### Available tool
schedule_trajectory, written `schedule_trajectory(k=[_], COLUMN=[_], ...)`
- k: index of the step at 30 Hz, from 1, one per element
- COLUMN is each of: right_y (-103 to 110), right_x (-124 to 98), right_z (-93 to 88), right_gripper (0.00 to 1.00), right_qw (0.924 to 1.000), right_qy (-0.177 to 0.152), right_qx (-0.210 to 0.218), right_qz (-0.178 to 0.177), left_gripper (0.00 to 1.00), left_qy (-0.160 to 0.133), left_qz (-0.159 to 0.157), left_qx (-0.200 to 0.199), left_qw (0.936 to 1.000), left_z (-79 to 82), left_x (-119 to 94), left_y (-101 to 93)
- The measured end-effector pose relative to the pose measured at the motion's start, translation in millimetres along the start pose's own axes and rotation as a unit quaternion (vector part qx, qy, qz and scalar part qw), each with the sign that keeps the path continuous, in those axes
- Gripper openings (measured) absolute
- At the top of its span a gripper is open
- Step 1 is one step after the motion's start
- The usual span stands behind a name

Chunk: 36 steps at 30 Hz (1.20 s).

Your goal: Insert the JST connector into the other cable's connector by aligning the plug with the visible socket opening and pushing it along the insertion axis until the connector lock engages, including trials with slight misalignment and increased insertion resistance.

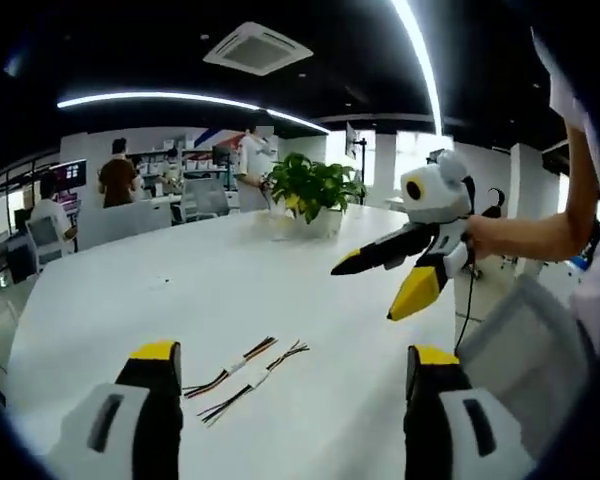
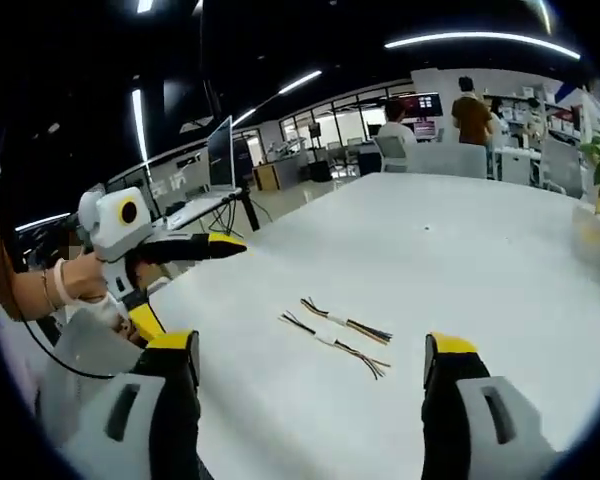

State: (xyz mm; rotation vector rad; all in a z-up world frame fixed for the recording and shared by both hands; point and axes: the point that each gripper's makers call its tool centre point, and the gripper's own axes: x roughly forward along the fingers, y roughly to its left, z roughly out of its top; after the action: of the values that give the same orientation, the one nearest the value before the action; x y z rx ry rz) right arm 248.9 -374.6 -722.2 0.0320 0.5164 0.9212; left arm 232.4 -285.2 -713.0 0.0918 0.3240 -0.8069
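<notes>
**Both tongs wide open above the worktop, cables untouched**

Nearest the lens in the left gripper view: black, yellow-tipped left tongs (image 1: pixel 290 362), spread wide, gripping nothing. Beyond, between the two jaws, two short wire cables with white JST connectors at mid-length: upper cable (image 1: pixel 242 365) and lower cable (image 1: pixel 252 381), side by side on the glossy white worktop (image 1: pixel 180 290), ends fanned into loose coloured strands. Connectors unmated, lying close together; touching or not, cannot tell. Off to the right, raised above the worktop, right tongs (image 1: pixel 375 288) also gaping, empty, gripped by a person's hand (image 1: pixel 485 235). Farther back, a green potted plant (image 1: pixel 313 190) on the worktop, and people standing among office desks.

From the right gripper view: right tongs (image 2: pixel 310 360) parted wide, holding nothing, with both cables on the worktop just ahead. Left tongs (image 2: pixel 185 285) at the left, held above the worktop's edge, well apart from the cables.
</notes>
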Motion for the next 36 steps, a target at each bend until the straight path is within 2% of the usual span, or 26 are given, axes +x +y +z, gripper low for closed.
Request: schedule_trajectory(k=[2,7,9,10,11,16,19,21,22,27,30,36], right_y=[5,19,23,25,25,29,27,26,25,26,24,32], right_x=[-4,-11,-14,-14,-15,-18,-19,-19,-20,-22,-24,-31], right_z=[-2.3,-10.5,-8.6,-6.8,-4.8,5.0,4.9,1.5,-2.0,-26.8,-35.8,-52.4], right_gripper=[0.99,1.0,1.0,1.0,1.0,1.0,1.0,1.0,1.0,1.0,1.0,1.0], right_qw=[1.0,0.9994,0.9996,0.9996,0.9997,0.9992,0.9994,0.9997,0.9998,0.9992,0.9987,0.9977], right_qy=[0.004,0.025,0.016,0.009,0.001,-0.025,-0.025,-0.018,-0.012,0.038,0.047,0.047], right_qx=[0.003,0.013,0.012,0.009,0.007,0.017,0.014,0.013,0.013,0.014,0.017,0.046], right_qz=[0.002,0.02,0.022,0.025,0.024,0.027,0.019,0.013,0.01,0.002,-0.014,-0.018], left_gripper=[0.94,0.97,0.97,0.98,0.99,0.99,0.99,0.99,0.99,0.99,0.99,0.99], left_qy=[0.004,0.004,-0.009,-0.023,-0.024,0.002,0.011,0.005,0.004,0.019,0.024,0.03], left_qz=[-0.003,0.005,0.016,0.037,0.036,0.034,0.039,0.057,0.053,0.057,0.057,0.063], left_qx=[-0.007,-0.019,-0.016,-0.008,-0.006,-0.03,-0.052,-0.083,-0.09,-0.098,-0.097,-0.115], left_qw=[1.0,0.9998,0.9997,0.999,0.999,0.999,0.9978,0.9949,0.9945,0.9933,0.9933,0.9909], left_z=[-1.8,-3.5,-0.5,3.2,2.9,-8.2,-12.3,-14.2,-16.6,-25.8,-29.1,-41.0], left_x=[-4,-17,-21,-23,-24,-26,-29,-29,-30,-32,-36,-44], left_y=[-3.9,-10.2,-9.6,-4.5,-5.9,-11.6,-14.7,-11.9,-13.4,-16.6,-19.3,-25.1])
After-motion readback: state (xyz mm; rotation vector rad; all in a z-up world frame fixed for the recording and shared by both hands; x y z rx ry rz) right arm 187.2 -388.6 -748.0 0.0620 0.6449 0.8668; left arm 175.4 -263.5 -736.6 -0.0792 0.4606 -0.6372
